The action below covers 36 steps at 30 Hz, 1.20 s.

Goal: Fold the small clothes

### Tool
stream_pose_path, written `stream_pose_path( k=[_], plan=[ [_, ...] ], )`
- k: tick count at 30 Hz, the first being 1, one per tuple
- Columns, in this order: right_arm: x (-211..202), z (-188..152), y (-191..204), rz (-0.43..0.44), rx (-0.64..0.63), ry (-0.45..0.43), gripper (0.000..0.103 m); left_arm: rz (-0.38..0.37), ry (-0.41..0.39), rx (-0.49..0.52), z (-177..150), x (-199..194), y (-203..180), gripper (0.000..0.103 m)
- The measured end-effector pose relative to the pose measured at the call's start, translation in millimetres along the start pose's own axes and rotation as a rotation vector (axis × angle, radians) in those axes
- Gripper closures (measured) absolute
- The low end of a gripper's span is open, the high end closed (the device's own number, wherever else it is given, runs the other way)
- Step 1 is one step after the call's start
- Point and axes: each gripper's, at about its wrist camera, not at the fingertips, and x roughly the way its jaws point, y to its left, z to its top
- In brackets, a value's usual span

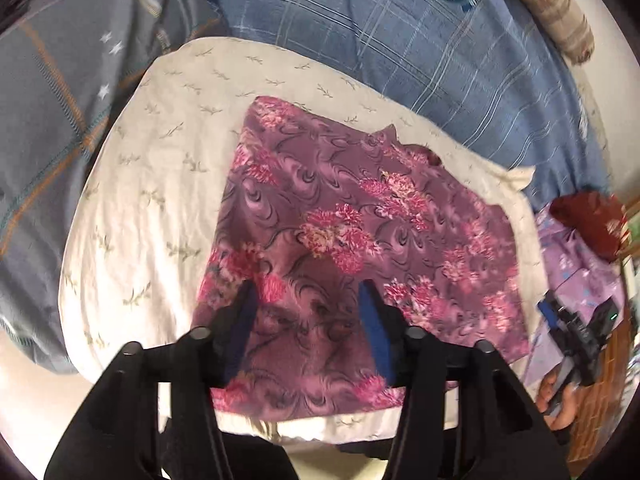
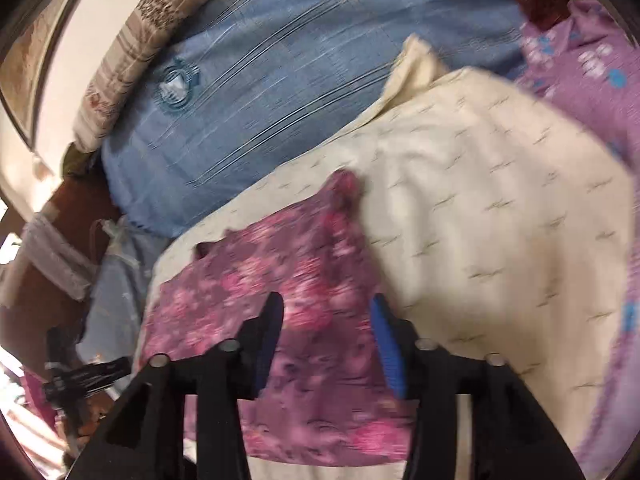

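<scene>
A purple garment with pink flowers (image 1: 360, 232) lies flat, folded to a rough rectangle, on a cream cloth (image 1: 152, 184). My left gripper (image 1: 306, 296) is open and empty, hovering over the garment's near left part. My right gripper (image 2: 328, 308) is open and empty above the garment (image 2: 280, 280), near its right edge. The right gripper also shows at the right edge of the left wrist view (image 1: 576, 332), held by a hand. The left gripper shows at the lower left of the right wrist view (image 2: 80, 376).
A blue checked quilt (image 1: 400, 28) lies behind the cream cloth (image 2: 480, 216). A grey-blue blanket (image 1: 60, 120) is at the left. A lilac patterned cloth (image 2: 580, 60) and a dark red item (image 1: 588, 224) lie at the right. A brown striped pillow (image 1: 560, 4) is at the far back.
</scene>
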Motion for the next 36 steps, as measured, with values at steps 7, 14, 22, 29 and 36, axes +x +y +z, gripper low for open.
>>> stream_pose_path(
  k=[7, 14, 22, 29, 36],
  plan=[
    [30.4, -40.8, -12.6, -0.067, -0.034, 0.138, 0.080, 0.053, 0.099, -0.040, -26.8, 35.8, 10.5, 0.048],
    [22.8, -48.8, -23.2, -0.124, -0.109, 0.145, 0.097, 0.021, 0.092, -0.060, -25.6, 39.4, 7.0, 0.039],
    [-20.1, -28.0, 5.3, 0.035, -0.041, -0.009, 0.085, -0.148, -0.011, -0.134, -15.2, -4.9, 32.0, 0.039],
    [35.4, -40.2, 47.7, 0.069, -0.112, 0.034, 0.070, -0.104, 0.072, -0.131, -25.9, 43.3, 27.5, 0.038],
    [58.1, -59.8, 36.5, 0.046, -0.078, 0.067, 0.070, -0.011, 0.032, 0.002, -33.1, 39.9, 0.6, 0.023]
  ],
)
